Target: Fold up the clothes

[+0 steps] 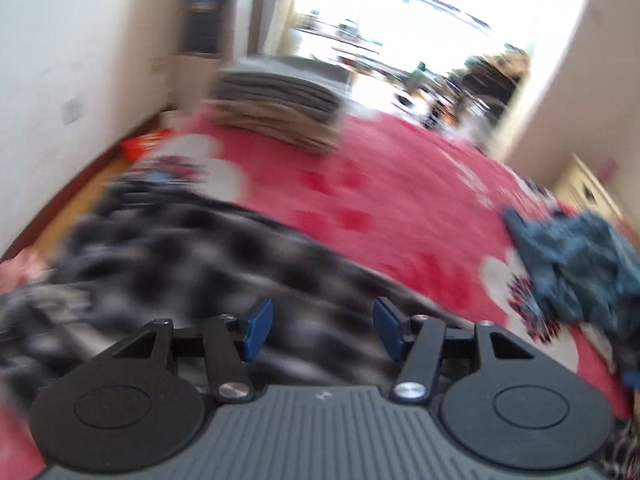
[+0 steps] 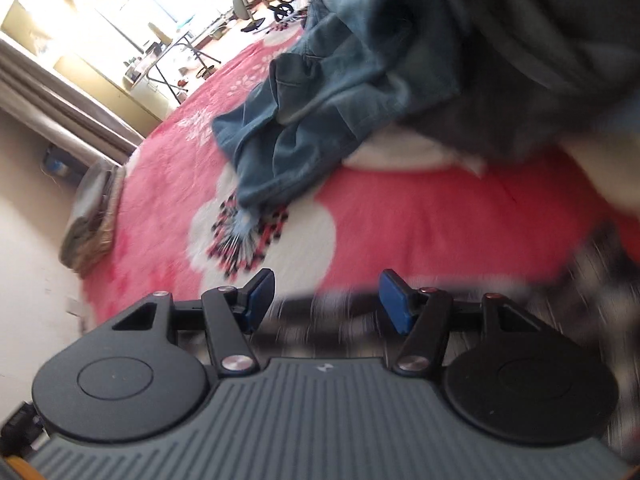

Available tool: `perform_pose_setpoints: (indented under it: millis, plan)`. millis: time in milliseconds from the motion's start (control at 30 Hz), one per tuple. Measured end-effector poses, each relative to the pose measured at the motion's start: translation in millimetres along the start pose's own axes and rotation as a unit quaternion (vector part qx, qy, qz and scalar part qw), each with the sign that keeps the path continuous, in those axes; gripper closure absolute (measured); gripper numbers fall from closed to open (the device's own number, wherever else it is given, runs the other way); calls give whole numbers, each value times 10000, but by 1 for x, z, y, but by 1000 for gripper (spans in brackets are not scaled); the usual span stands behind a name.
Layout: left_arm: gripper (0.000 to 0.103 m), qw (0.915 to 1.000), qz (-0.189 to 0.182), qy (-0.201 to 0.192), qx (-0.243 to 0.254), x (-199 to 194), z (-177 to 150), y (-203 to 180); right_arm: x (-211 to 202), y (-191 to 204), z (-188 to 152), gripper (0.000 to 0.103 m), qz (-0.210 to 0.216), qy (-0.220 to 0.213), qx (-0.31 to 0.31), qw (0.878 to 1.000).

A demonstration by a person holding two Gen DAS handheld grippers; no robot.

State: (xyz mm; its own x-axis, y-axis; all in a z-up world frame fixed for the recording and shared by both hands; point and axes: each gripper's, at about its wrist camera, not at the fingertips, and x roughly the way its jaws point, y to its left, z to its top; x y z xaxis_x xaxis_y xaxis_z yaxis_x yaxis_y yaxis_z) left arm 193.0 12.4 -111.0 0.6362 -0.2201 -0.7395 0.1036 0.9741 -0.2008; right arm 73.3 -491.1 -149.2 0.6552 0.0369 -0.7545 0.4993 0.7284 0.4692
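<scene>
Left wrist view shows the left gripper (image 1: 323,330) released, empty above the checked shirt (image 1: 168,256) on the red blanket (image 1: 360,184). The right gripper (image 2: 327,300) gapes empty too. Likely between folds; next, pinch an edge.

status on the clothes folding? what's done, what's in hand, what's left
Done: a folded stack sits at the far end of the red blanket. In hand: nothing; the left gripper and the right gripper both stand open and empty, each above the black-and-white plaid garment, which lies spread out; whether it is folded, blur hides. Left: the crumpled denim piece, unfolded.
</scene>
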Motion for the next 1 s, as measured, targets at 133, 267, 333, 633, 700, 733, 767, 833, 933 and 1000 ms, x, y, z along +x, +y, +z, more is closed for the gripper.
perform_pose_setpoints:
  millis: [133, 267, 333, 633, 700, 733, 767, 833, 933, 1000]
  plan:
    - [46, 9984, -144, 184, 506, 38, -9, -52, 61, -3, 23, 47, -666, -194, -385, 9969]
    - [46, 9942, -51, 273, 1038, 63, -23, -76, 102, -39, 56, 50, -1141, -464, -117, 9923]
    - [46, 9927, -12, 346, 1158, 71, -29, -81, 107, -51, 80, 56, -1308, -717, -136, 9887]
    - [46, 9941, 229, 577, 889, 97, -30, -72, 137, -92, 196, 62, -1285, -669, -30, 9894]
    - [46, 9935, 264, 581, 938, 100, -27, -72, 144, -95, 220, 63, -1321, -742, 31, 9885]
    - [46, 9931, 282, 564, 986, 100, -25, -73, 148, -97, 232, 63, -1352, -765, 86, 9878]
    - [46, 9927, 289, 549, 1034, 101, -25, -73, 153, -99, 243, 64, -1409, -769, 123, 9870]
    - [46, 9924, 308, 523, 1075, 102, -24, -73, 164, -102, 261, 63, -1507, -670, 194, 9861]
    - [46, 9930, 315, 502, 1026, 103, -24, -72, 166, -103, 266, 62, -1554, -242, 183, 9874]
    - [46, 9937, 290, 498, 957, 102, -26, -69, 157, -98, 255, 60, -1577, 124, 7, 9874]
